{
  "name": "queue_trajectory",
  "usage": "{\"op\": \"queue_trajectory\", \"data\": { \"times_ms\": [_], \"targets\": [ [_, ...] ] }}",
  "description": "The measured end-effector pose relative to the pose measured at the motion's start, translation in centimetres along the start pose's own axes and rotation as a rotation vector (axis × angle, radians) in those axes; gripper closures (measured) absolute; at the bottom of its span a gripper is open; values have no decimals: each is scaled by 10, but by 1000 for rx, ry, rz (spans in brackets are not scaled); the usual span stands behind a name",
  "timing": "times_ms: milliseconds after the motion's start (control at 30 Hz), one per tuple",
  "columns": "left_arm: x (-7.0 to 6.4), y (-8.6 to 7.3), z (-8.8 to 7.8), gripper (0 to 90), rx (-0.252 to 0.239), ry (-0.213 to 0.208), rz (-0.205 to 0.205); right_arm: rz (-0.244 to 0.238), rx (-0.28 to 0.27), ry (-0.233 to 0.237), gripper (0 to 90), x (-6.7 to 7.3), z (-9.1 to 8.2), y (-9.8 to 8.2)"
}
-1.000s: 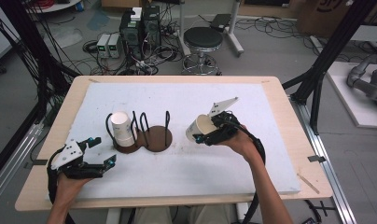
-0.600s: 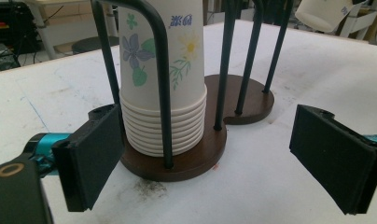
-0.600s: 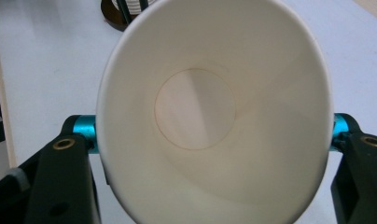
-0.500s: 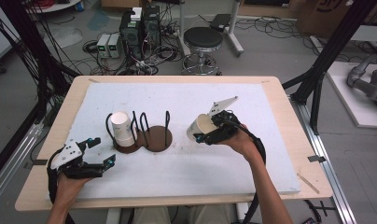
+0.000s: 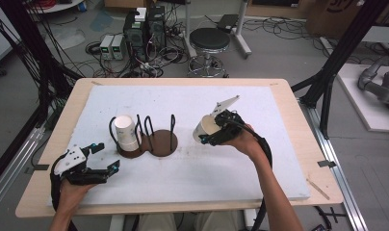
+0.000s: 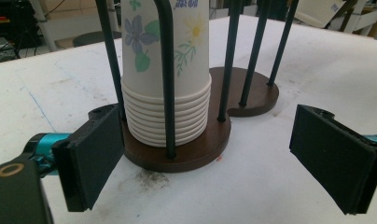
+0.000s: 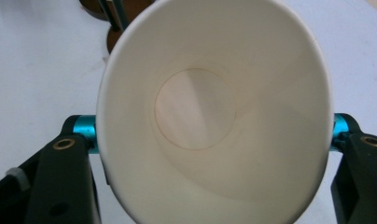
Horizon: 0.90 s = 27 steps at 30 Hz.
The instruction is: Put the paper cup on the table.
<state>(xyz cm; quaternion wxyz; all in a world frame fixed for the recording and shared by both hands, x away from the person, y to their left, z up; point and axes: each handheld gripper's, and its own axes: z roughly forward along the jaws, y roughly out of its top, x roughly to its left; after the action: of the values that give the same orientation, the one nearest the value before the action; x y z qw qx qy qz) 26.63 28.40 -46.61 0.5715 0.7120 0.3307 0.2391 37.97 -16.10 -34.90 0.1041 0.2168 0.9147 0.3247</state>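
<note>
Two grippers at work over one white-covered table [image 5: 279, 159]. At centre right of the high view, right gripper [image 5: 213, 134] clamped on a single paper cup [image 5: 205, 129], held off the table and tipped on its side; seen in the right gripper view as one white cup mouth [image 7: 214, 112] facing the camera, squeezed to an oval between the two black jaws. At lower left of the high view, left gripper [image 5: 102, 157] low over the table, jaws spread wide with nothing between them, near the holder. At centre left, one brown holder [image 5: 154, 144] with two round bases joined together and several thin black upright rods. On its left base, one upside-down stack of cups [image 6: 165, 84], flower-printed, about ten rims counted in the left gripper view, standing among four rods; right base bare.
</note>
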Motion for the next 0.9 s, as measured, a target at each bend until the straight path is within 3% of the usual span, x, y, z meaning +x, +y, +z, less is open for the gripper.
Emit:
{"op": "queue_trajectory", "data": {
  "times_ms": [467,800,900],
  "targets": [
    [-1,-1,0,103,-5,17,-2,1,165,-42,299,-8,26,7],
    [1,-1,1,103,-1,19,-20,-11,290,-62,299,-9,45,16],
    [3,-1,0,103,-5,14,-37,-18,302,-62,299,-9,51,18]
  ]
}}
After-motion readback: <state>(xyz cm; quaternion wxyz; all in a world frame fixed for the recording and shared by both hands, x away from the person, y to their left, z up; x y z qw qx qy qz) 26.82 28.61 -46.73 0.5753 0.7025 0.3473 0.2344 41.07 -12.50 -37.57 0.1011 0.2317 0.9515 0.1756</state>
